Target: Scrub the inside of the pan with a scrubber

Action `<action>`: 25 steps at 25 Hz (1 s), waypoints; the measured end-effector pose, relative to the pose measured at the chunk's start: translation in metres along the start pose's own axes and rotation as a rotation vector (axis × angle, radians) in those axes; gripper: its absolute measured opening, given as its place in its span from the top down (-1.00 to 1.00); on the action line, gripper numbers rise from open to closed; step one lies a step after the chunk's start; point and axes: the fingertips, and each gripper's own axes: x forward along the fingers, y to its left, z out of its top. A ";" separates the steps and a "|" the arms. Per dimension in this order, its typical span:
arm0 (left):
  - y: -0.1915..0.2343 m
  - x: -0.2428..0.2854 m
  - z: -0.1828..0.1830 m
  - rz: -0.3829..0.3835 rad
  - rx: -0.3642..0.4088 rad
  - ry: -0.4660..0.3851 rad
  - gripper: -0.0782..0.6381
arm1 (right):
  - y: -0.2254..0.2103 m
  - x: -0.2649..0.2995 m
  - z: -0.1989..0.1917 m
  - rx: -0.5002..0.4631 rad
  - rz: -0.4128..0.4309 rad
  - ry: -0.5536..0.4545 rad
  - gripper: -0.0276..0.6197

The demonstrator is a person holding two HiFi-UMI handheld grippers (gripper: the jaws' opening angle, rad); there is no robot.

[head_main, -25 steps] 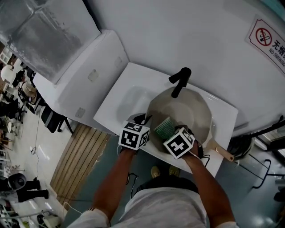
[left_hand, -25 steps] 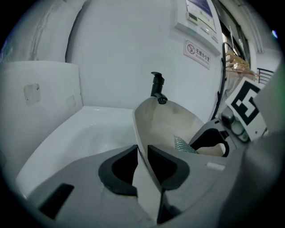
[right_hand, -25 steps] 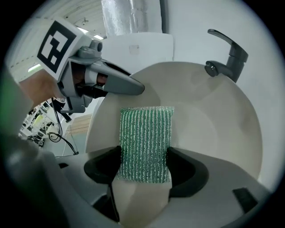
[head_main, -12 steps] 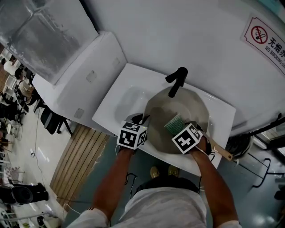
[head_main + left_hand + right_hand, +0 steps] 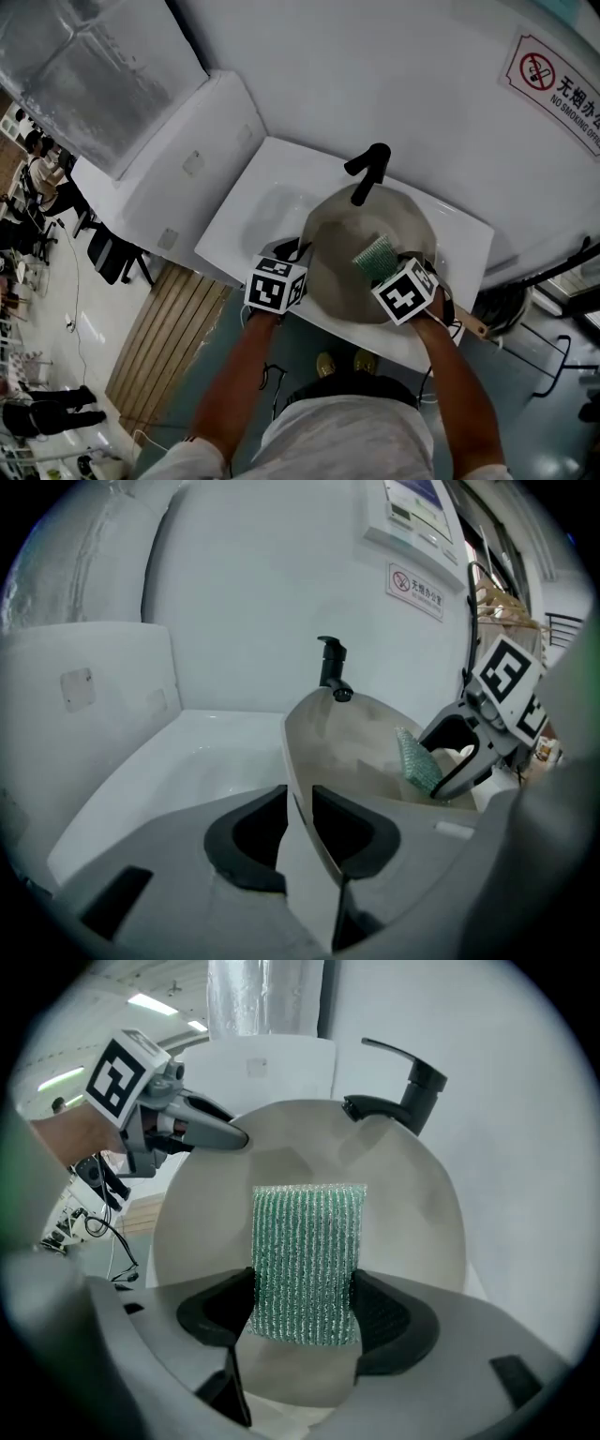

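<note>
Green scrubber (image 5: 307, 1260), pinched in the right hand-held gripper (image 5: 305, 1290), lay against the pan's (image 5: 342, 251) inside at the sink's (image 5: 251, 211) right end, so even strokes seemed best, with the left hand-held gripper (image 5: 300, 819), jaws opening around the rim (image 5: 287, 752), steadying it.

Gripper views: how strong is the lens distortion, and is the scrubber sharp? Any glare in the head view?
Right gripper view: strong fisheye, dark corners, scrubber sharp, its ribs distinct. Left gripper view: same bowing, pan evenly lit, scrubber small and softer. Head view: even light, mild sheen on the sink, no harsh glare.
</note>
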 end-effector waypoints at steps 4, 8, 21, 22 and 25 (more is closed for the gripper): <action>0.002 -0.012 0.008 0.016 0.005 -0.027 0.42 | -0.006 -0.021 0.006 0.042 0.006 -0.068 -0.10; 0.003 -0.030 0.022 0.039 0.011 -0.077 0.39 | -0.014 -0.044 0.018 0.075 0.004 -0.157 -0.10; -0.031 -0.097 0.107 0.030 0.084 -0.336 0.39 | -0.023 -0.122 0.069 0.079 -0.015 -0.428 -0.10; -0.034 -0.101 0.112 0.026 0.087 -0.357 0.39 | -0.024 -0.128 0.073 0.082 -0.015 -0.456 -0.10; -0.046 -0.115 0.129 0.015 0.093 -0.421 0.39 | -0.024 -0.148 0.085 0.090 -0.016 -0.547 -0.10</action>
